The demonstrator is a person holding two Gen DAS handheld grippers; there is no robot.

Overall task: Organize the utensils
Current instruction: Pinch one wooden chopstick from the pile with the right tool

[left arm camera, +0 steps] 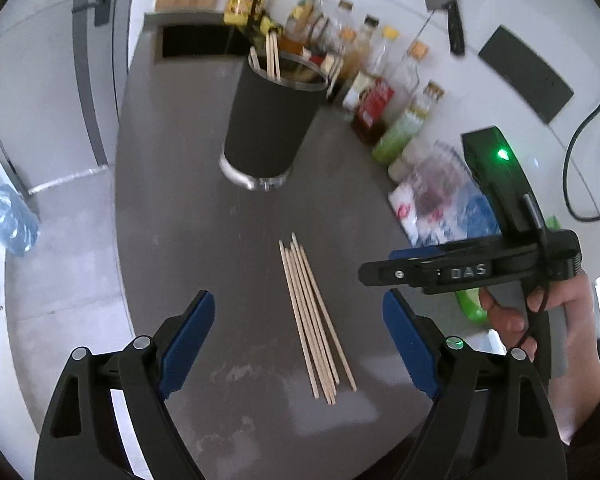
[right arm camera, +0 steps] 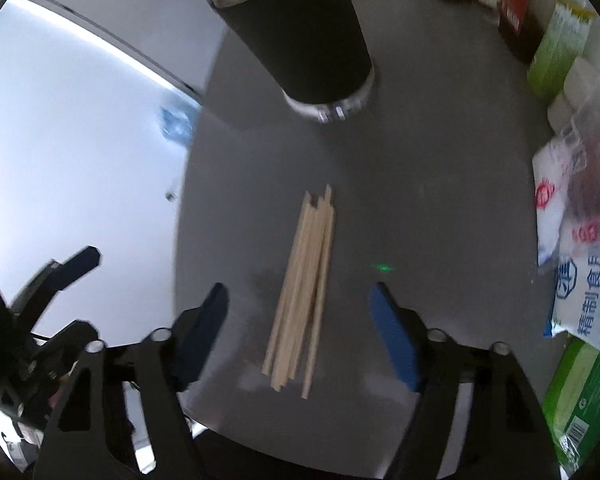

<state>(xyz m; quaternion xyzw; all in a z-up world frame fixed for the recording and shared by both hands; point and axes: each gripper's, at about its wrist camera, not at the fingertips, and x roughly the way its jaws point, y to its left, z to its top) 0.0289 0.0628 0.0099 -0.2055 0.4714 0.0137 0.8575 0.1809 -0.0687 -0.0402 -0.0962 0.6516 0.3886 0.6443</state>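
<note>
Pale wooden chopsticks (left arm camera: pixel 315 316) lie bundled mid-worktop (left arm camera: pixel 188 208), both the left hand-held gripper (left arm camera: pixel 298 340) and right hand-held gripper (right arm camera: pixel 300 328) spread wide, a black holder (left arm camera: pixel 272 120) beyond.

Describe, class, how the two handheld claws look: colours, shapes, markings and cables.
Each claw, left claw and right claw, has black angular arms with silver pivot bolts and blue ribbed finger pads. The right one's body reads "DAS", shows a green light and trails a thin black cable. A bare hand grips it.

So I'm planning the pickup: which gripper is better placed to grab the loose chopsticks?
Either, narrowly the right gripper: its open jaws straddle the chopsticks, which lie centred between them. The left gripper also frames them.
</note>
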